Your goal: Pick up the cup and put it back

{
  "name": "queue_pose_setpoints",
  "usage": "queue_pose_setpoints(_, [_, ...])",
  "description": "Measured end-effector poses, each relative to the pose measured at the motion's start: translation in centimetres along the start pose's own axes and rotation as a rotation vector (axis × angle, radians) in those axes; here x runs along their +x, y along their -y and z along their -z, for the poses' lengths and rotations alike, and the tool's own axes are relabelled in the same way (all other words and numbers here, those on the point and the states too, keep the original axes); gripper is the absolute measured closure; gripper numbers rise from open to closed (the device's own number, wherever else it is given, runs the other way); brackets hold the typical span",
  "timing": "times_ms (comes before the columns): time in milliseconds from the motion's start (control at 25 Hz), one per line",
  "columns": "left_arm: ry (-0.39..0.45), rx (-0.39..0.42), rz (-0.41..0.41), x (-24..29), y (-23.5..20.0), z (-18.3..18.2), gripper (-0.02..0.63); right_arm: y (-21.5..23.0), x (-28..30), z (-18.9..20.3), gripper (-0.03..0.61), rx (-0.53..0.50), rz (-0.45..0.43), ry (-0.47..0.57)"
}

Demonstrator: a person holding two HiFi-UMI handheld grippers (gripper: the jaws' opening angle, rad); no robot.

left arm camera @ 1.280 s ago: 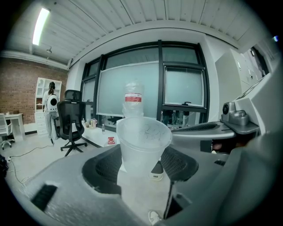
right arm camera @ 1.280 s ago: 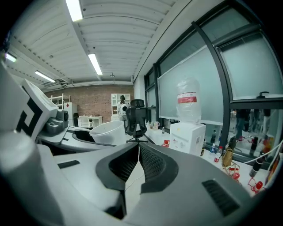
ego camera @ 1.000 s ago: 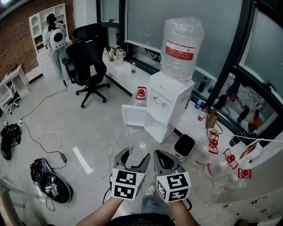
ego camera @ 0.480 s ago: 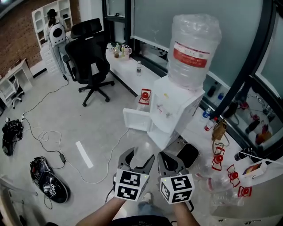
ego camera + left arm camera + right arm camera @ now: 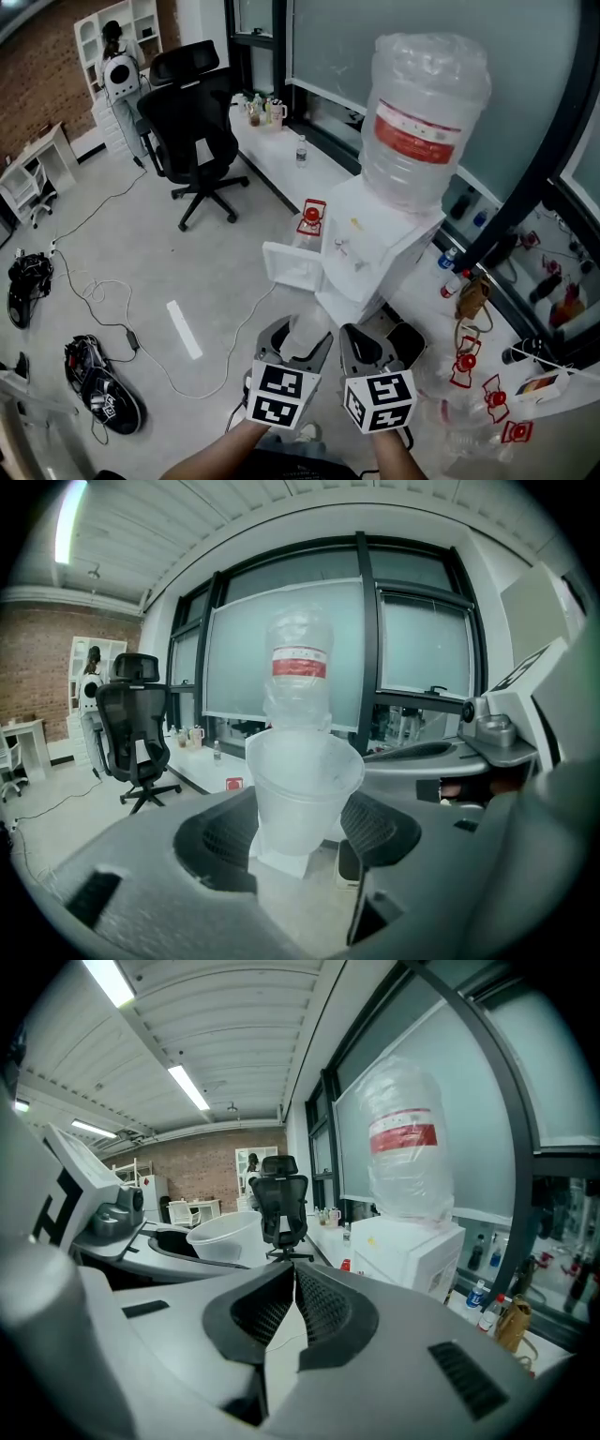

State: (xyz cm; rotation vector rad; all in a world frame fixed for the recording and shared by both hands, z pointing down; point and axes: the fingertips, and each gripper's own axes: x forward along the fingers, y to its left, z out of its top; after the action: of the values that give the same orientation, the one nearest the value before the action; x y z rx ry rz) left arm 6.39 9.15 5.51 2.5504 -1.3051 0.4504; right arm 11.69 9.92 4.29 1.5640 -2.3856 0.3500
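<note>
Now the left tongs (image 5: 302, 832) clamp the cup (image 5: 302, 775) upright, well above the floor, facing the dispenser (image 5: 375, 244). The right tongs (image 5: 291, 1283) are pressed together, empty. Likely the put-back step; next needs a level approach and a gentle release.

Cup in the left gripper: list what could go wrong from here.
1. The thin clear cup is held in the left gripper by its lower part only; it could slip or buckle.
2. The small door of the water dispenser stands open ahead; the cup could catch it.

Cup (image 5: 302, 778) between left gripper (image 5: 302, 829) jaws
</note>
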Motion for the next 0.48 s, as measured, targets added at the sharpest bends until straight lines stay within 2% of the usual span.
queue_pose_setpoints(240, [-0.002, 0.008, 0.019, 2.1, -2.4, -0.5, 0.342, 0.5, 3.3, -0.2, 0.555, 0.002, 0.01, -0.016])
queue_pose_setpoints(480, [-0.011, 0.01, 0.075, 4.9, -6.9, -0.1, 0.342, 0.4, 8.5, -0.4, 0.555, 0.025, 0.06, -0.044])
